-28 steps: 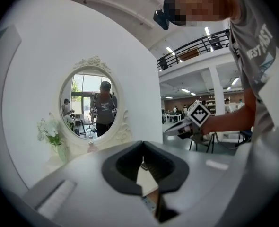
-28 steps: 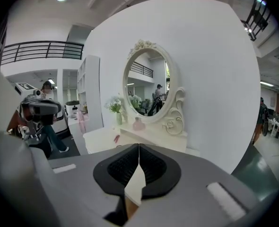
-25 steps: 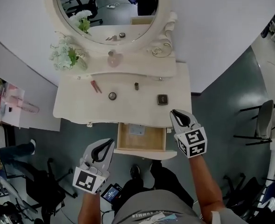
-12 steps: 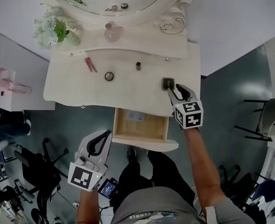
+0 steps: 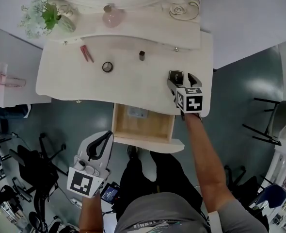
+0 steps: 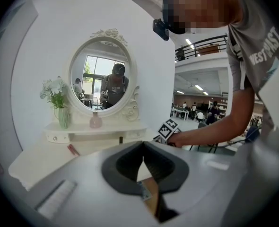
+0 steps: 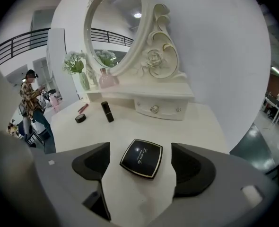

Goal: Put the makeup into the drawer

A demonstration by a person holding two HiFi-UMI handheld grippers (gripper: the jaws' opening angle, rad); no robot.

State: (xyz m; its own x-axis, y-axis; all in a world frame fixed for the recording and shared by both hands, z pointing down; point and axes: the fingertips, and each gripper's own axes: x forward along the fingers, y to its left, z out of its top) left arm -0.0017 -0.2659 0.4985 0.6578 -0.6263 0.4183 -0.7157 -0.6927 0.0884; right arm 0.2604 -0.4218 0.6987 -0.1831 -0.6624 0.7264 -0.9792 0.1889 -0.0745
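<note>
The right tongs (image 5: 181, 80) were tipped down over the right end of the cream dressing-table worktop (image 5: 133, 89), their jaws opening wide. The black square compact (image 7: 141, 158) lay flat on the worktop between the jaws, and neither pad touched it. The left tongs (image 5: 104, 141) hung out in front of the table, below and left of the open wooden drawer (image 5: 143, 127). Their jaws were closed tip to tip with nothing between them. The drawer stood pulled out under the front edge of the worktop, with a pale flat thing lying near its back. Further along the worktop a dark lipstick tube (image 5: 142, 56) stood upright. A small round pot (image 5: 107, 67) sat to its left, and a slim red stick (image 5: 87, 53) lay beyond that. On the raised shelf under the oval mirror (image 7: 113, 27) were a pink bottle (image 5: 111, 17) and a vase of white flowers (image 5: 43, 16).
</note>
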